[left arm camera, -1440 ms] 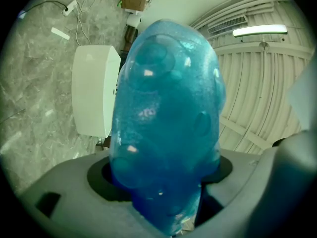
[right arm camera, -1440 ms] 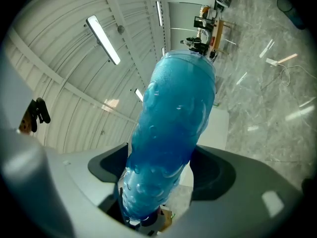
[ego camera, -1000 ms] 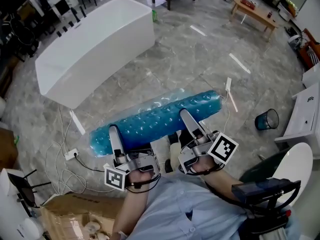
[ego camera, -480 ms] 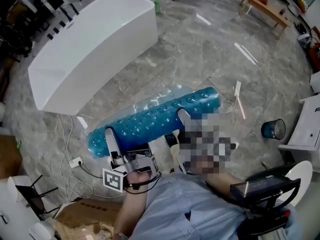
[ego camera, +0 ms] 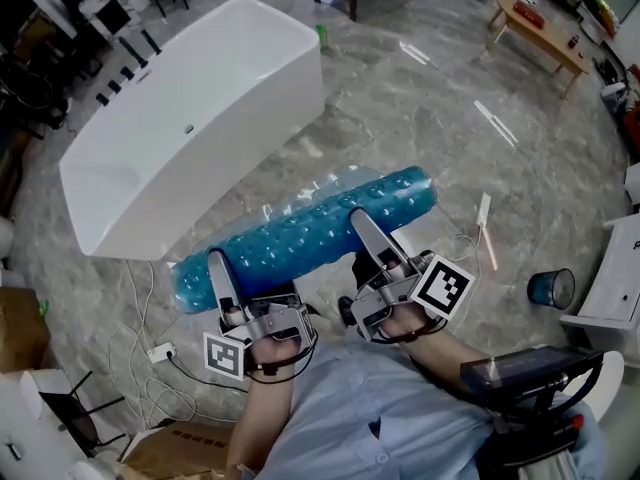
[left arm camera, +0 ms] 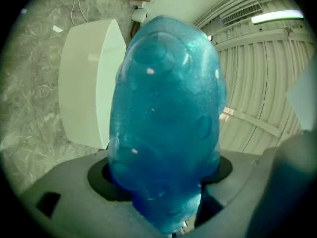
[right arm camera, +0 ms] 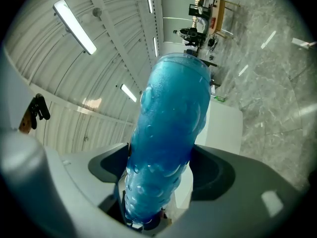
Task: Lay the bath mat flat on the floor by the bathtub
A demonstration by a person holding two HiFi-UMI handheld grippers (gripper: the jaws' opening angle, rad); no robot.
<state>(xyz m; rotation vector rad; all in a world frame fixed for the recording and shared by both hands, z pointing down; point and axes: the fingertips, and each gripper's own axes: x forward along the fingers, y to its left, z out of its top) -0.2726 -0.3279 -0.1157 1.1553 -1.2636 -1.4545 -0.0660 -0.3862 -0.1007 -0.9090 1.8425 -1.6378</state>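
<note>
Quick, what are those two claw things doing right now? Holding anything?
Left gripper: closed, gripping the blue bath mat.
Right gripper: closed, gripping the same bath mat further along its edge.

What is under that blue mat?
Grey stone floor shows all around the mat, which the left gripper and right gripper both clamp. The floor straight beneath the mat is covered, so anything lying there cannot be seen.

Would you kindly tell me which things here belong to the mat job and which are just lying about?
Job: bath mat, rolled, clamped in left tongs and right tongs; bathtub; floor.
Lying about: waste bin, power strip, cardboard box, wooden table.
</note>
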